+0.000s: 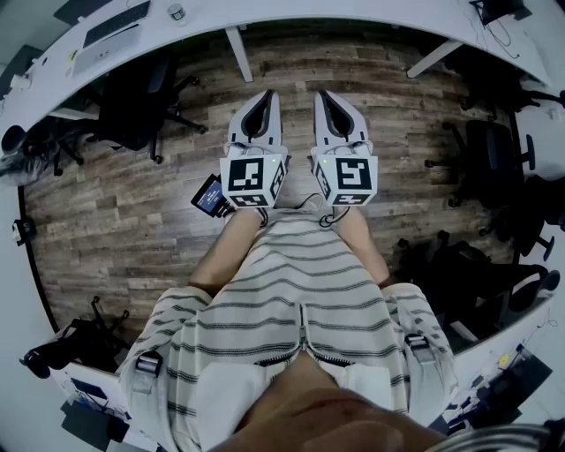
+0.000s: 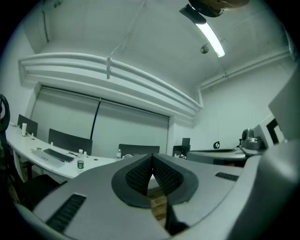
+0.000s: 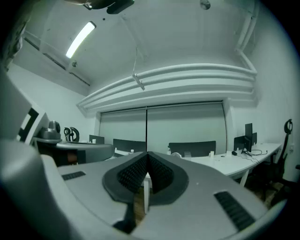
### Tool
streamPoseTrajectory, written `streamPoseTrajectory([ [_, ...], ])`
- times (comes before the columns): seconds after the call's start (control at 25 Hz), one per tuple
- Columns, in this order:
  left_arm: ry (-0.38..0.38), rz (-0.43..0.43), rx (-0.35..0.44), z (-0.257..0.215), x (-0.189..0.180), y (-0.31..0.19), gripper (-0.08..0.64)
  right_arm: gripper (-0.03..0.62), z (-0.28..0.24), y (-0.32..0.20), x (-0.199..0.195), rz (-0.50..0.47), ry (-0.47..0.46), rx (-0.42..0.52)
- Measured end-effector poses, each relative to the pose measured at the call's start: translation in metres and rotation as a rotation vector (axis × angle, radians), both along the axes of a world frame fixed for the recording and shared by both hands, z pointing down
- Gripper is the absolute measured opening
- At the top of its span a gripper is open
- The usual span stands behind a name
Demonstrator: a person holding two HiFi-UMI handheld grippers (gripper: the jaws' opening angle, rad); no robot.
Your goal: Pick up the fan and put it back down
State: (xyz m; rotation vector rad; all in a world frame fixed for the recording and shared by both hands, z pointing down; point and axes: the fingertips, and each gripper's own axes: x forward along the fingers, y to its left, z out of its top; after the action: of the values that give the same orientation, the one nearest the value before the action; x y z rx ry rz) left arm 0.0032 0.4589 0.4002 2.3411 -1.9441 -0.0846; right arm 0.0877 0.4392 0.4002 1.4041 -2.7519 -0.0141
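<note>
Although the task names a fan, none shows in any view. It may stand on a stretch of the white surface that the wide-angle bend hides, but I cannot tell.

At that surface's left end lies a keyboard, and a dark office chair is drawn up under it. Well short of the surface, over the wooden floor, the left claw is held level. Its ribbed pads are pressed together with nothing between them. Just beside it, equally short of the surface, the right claw points the same way, also pressed together and empty. More chairs crowd the surface's right end.

The likely trouble is reaching the fan with the pads not yet spread, since a closed tip would shove or tip it instead of taking hold. The chairs along the surface could also block the approach and force an awkward, off-centre pinch.
</note>
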Motion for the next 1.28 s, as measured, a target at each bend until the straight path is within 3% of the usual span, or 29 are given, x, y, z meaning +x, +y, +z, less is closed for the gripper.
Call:
streamPoseTrajectory([
  [0.64, 0.021, 0.055, -0.002, 0.009, -0.043, -0.010, 0.006, 0.011, 0.010, -0.004, -0.048, -0.002, -0.026, -0.045],
  [0.96, 0.066, 0.085, -0.030, 0.028, -0.060, -0.018, 0.006, 0.011, 0.022, -0.007, -0.060, 0.046, -0.012, -0.057],
  [1.28, 0.039, 0.090, -0.035, 0.044, -0.066, -0.075, 0.006, 0.011, 0.035, -0.072, -0.064, 0.073, -0.034, -0.048],
])
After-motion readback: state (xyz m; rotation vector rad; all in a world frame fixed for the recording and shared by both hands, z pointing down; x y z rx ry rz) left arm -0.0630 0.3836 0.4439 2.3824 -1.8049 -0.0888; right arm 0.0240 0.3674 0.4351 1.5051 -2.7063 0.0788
